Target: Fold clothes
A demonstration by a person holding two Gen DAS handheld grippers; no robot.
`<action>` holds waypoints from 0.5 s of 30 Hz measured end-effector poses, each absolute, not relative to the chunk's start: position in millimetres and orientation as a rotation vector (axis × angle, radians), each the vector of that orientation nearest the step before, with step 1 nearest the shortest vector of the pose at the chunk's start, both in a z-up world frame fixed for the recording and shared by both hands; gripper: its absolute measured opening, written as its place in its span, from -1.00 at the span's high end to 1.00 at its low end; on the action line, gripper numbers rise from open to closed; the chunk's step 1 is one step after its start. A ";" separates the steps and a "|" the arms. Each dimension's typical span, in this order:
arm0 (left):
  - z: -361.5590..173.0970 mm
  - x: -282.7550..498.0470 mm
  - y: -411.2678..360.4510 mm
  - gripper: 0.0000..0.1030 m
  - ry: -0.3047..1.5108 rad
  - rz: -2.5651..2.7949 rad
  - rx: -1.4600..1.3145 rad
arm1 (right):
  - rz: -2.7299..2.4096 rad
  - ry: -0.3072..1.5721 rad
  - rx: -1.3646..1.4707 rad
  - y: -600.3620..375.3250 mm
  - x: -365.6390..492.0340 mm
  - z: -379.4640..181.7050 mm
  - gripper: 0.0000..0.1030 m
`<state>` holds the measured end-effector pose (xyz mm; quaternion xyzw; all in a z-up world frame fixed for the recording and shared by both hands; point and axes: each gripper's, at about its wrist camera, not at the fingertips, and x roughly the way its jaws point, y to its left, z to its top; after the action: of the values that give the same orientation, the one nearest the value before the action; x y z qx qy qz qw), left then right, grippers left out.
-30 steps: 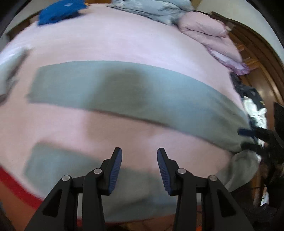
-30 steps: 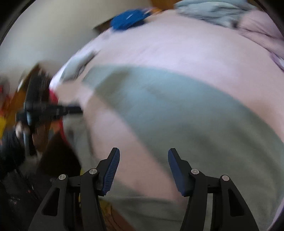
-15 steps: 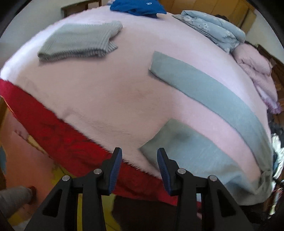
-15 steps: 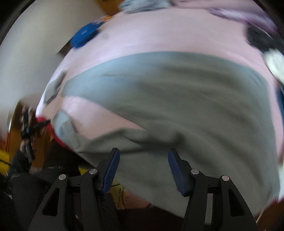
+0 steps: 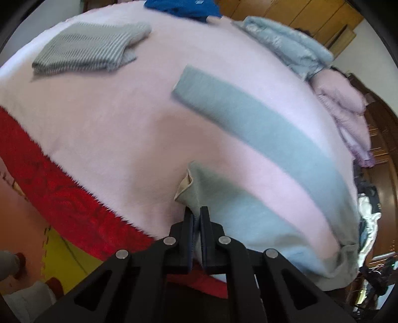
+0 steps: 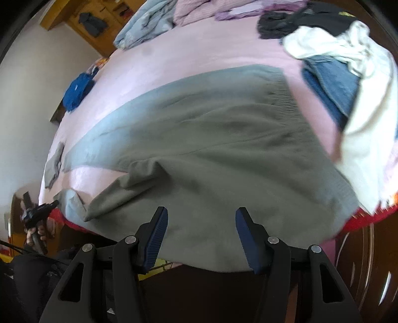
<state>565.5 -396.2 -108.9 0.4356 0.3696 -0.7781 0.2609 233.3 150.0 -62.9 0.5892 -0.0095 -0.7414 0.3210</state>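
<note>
Since 0.5 s ago the left gripper has closed from spread to pinching the hem of the near leg of the grey pants, lifting a corner. Pants lie flat across pink bed cover, waist twd right gripper, which hovers spread over it. Around: folded striped knit, blue top, white/denim pile just beside waistband.

Pink-covered bed under grey trousers, folded striped sweater.
</note>
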 end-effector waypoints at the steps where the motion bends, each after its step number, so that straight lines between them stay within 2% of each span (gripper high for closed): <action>1: -103.7 563.8 -395.5 0.94 1.013 -2.121 1.159 | -1.962 -0.038 1.548 156.5 233.2 -62.5 -0.11; 7: -91.3 563.3 -412.5 0.94 1.105 -2.188 1.009 | -2.051 -0.188 1.591 206.8 234.2 -72.1 -0.12; 15: -88.4 557.3 -413.2 0.94 1.083 -2.193 1.028 | -2.118 -0.504 1.667 269.9 233.0 -97.1 -0.16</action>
<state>557.3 -413.2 -88.4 0.3760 0.3960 -0.8021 0.2417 233.0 269.9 -97.1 0.5959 -0.1802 -0.7570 0.1985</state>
